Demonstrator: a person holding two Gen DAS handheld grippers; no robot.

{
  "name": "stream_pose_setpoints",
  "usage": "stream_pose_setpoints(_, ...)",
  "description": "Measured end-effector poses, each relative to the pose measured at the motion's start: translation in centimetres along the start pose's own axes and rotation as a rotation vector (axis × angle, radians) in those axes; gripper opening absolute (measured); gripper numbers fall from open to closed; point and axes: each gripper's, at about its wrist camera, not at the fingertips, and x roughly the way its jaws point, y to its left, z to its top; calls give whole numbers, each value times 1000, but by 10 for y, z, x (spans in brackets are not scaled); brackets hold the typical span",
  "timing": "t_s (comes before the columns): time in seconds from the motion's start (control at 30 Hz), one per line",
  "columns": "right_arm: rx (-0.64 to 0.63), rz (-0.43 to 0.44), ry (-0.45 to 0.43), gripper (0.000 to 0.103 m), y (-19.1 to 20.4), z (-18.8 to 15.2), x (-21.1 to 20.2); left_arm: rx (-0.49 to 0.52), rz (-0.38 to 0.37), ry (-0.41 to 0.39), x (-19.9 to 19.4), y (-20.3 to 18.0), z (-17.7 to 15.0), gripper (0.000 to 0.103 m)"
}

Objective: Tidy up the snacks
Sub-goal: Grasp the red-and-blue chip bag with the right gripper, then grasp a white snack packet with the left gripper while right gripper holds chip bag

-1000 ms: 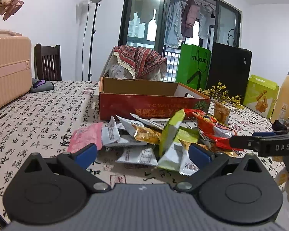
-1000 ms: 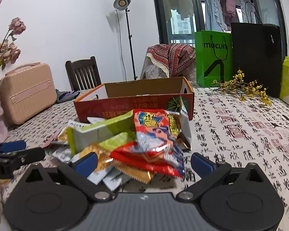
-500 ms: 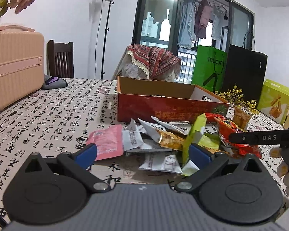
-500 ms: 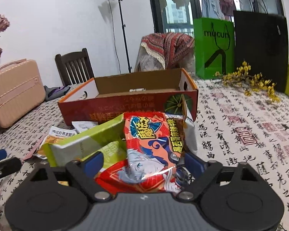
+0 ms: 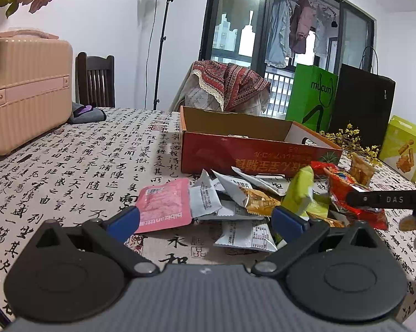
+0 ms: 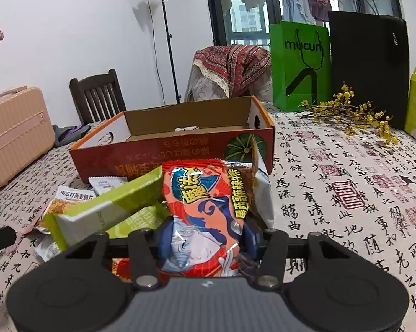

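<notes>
The right hand-held gripper (image 6: 205, 238) has its blue fingers drawn in against both sides of an orange-red snack packet (image 6: 205, 210), which stands upright between them at the right end of the snack pile. Just left of it a long green packet (image 6: 108, 210) leans tilted, touching the pile. Directly behind stands the open red cardboard box (image 6: 174, 149), its near wall just beyond the packet's top edge; the box top is open and only a small pale item shows inside.

Right of the box the bench (image 6: 346, 193) lies bare under its calligraphy cloth as far as a yellow flower sprig (image 6: 354, 113) — that side holds the widest free space. Behind the sprig stand a green bag (image 6: 299, 63) and a black bag (image 6: 371, 63).

The left hand-held gripper (image 5: 205, 221) is level and low over the bench's near edge, fingers spread wide with nothing between them. A pink packet (image 5: 163, 204) lies flat just ahead of its left finger, and white packets (image 5: 246, 235) lie ahead of its right finger. To the left the cloth runs open up to a pink suitcase (image 5: 25, 88) — well apart from the pile. In the left view the other gripper's black finger reaches in from the right edge against the red packet.
</notes>
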Motion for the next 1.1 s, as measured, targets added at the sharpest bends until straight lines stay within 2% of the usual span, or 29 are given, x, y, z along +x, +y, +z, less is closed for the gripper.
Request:
stream_pose_setpoints(0.4, 29, -19, -99, 49, -18, 1, -28, 74, 15, 15, 20, -27, 20, 103)
stream_pose_setpoints(0.63, 38, -13, -99, 49, -22, -4, -31, 188, 82, 43, 47, -56, 27, 103)
stream_pose_setpoints(0.87, 43, -6, -97, 49, -22, -6, -30, 224, 90, 93, 70, -67, 34, 90)
stream_pose_setpoints(1.1, 56, -10, -89, 50, -25, -7, -30, 232, 51, 152, 77, -73, 31, 85)
